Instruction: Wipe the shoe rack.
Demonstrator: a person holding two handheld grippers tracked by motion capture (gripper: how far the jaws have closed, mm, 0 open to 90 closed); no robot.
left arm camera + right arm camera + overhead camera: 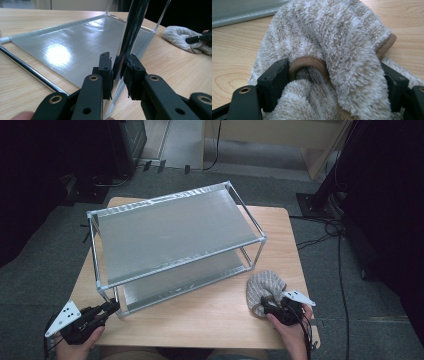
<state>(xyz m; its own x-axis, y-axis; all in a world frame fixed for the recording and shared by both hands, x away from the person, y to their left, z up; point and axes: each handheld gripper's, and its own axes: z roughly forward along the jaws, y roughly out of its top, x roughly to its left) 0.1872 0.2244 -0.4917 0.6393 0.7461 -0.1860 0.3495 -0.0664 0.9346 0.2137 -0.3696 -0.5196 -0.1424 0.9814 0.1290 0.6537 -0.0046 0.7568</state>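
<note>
I have the left tongs [111, 307] clamped on the near-left upright post [130, 32] of the two-tier rack of silver metal tubes and frosted grey shelf sheets [175, 227]; in the left gripper view the black pads press on that shiny post from both sides, low down, just above the lower shelf sheet [75, 47]. The rack stands on the light wooden bench [210, 315], set a little askew, filling most of its far and middle part. My right tongs [267, 306] sit at the near-right of the bench, gripping a fluffy beige-and-white striped terry cloth with a tan ribbed edge [264, 289]. In the right gripper view the cloth [332, 42] is bunched between the two black jaws, which stand fairly wide around it, the tan ribbed band curling between them. The cloth lies on the bench just beside the rack's near-right corner, apart from it, with its far part resting on the wood. My hands come in from the near edge, one at each corner.
</note>
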